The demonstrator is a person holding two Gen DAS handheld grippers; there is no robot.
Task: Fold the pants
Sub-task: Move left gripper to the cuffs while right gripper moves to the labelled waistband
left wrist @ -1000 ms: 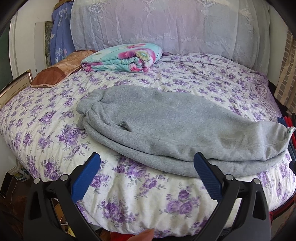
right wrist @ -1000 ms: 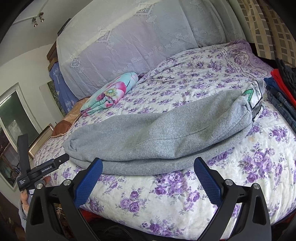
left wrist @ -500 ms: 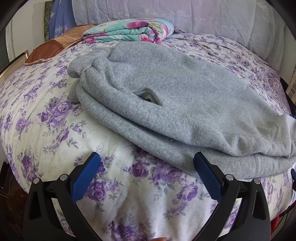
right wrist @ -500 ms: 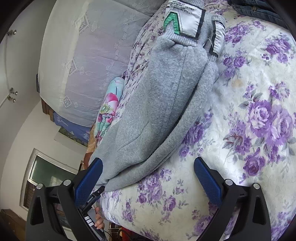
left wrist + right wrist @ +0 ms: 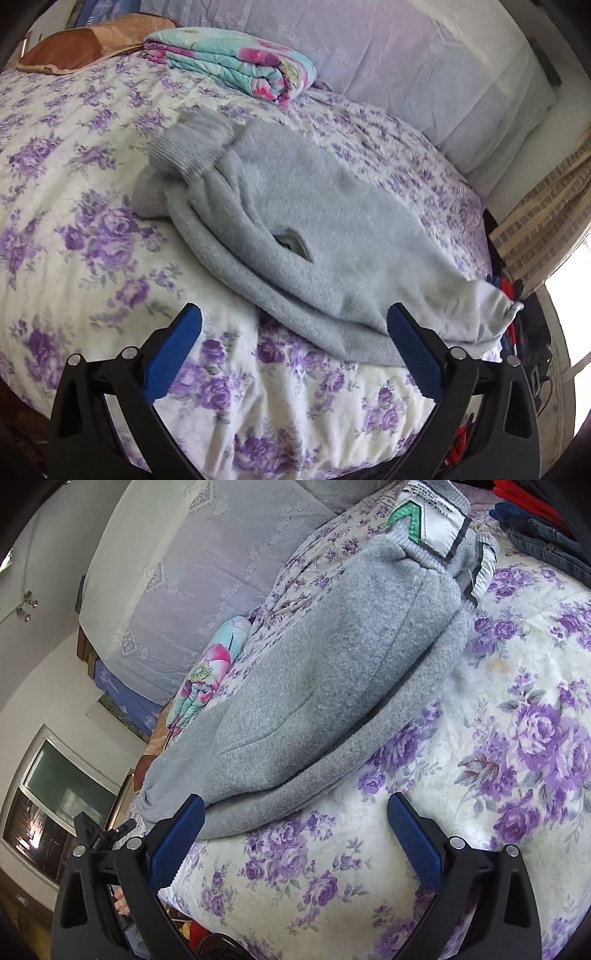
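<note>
The bed (image 5: 92, 206), covered by a white quilt printed with purple flowers, fills most of both views. Along its far side stands a pale lavender headboard cover (image 5: 424, 74) with embroidered motifs.

The grey fleece pants (image 5: 314, 236) lie on the quilt, already doubled lengthwise with one leg stacked on the other. In the left wrist view the ribbed ankle cuffs (image 5: 192, 147) sit at the far left end, and the waist end runs off toward the right edge of the bed; a pocket slit (image 5: 291, 243) gapes on the upper layer. In the right wrist view the waistband is at the top, showing a white label with a green mark (image 5: 424, 520), and the near edge of the pants runs down to the left blue pad.

A folded turquoise and pink floral blanket (image 5: 236, 70) rests near the headboard, well apart from the pants. Beside it lies a brown pillow (image 5: 85, 48). A pile of denim and red clothes (image 5: 546, 535) sits at the bed's edge just beyond the waistband.

The left claw (image 5: 293, 339) is spread wide and holds nothing, hovering over the near edge of the pants at mid-length. The right claw (image 5: 295, 830) is likewise spread wide and empty, its left pad just by the fabric's edge.
</note>
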